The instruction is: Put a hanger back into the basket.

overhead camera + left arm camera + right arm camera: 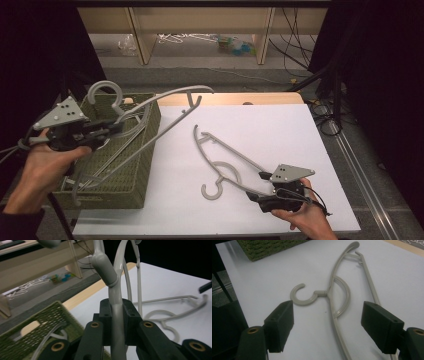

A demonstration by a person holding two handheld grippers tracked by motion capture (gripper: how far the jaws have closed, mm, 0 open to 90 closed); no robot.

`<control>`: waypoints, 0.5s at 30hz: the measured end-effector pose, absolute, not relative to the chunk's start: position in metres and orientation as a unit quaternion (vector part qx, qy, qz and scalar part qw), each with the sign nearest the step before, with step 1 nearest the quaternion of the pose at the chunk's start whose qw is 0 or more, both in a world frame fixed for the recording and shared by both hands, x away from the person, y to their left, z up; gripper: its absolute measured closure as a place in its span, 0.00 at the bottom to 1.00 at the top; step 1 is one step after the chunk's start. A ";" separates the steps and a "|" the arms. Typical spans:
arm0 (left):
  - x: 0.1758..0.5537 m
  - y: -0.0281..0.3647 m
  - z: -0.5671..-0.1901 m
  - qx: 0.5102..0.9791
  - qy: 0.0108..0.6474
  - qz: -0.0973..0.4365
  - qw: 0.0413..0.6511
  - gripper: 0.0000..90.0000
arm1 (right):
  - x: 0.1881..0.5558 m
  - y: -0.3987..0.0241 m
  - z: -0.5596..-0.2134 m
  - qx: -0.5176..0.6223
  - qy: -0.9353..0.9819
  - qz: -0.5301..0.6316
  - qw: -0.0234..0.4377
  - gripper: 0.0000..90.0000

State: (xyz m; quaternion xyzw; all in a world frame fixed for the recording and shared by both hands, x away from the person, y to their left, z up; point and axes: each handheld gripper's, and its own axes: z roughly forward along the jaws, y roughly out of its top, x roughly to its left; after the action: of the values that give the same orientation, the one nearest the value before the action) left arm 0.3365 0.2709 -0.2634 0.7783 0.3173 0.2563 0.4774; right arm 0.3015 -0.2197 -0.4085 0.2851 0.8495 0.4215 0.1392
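A grey plastic hanger [165, 97] hangs tilted in the air above the green woven basket [135, 170], hook up and to the left. My left gripper [117, 127] is shut on it just below the hook; in the left gripper view the jaws [116, 307] clamp the hanger's stem [105, 267]. A second grey hanger [225, 155] lies flat on the white table. My right gripper [256, 187] stands open at its near end. In the right gripper view this hanger [337, 290] runs between the wide-apart jaws [329, 315], untouched by the pads.
More grey hangers [95, 175] lie inside the basket, which stands at the table's left edge. The white tabletop [280, 125] stretches to the right. Behind it are a wooden shelf [200, 25] with clutter on the floor and cables [325, 115] at the right.
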 end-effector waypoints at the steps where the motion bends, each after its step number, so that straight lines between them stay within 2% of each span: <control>1: 0.339 0.275 -0.264 0.775 0.325 0.261 0.474 0.89 | 0.302 -0.219 -0.409 0.286 0.849 0.421 0.141 0.29; 15: 0.379 0.332 -0.280 0.756 0.382 0.335 0.413 0.89 | 0.302 -0.218 -0.413 0.286 0.851 0.420 0.130 0.27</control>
State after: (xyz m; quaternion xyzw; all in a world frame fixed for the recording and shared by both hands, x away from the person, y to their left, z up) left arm 0.3790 0.3318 -0.2804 0.7557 0.3824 0.3353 0.4125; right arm 0.3024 -0.2177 -0.4131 0.2862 0.8514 0.4198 0.1301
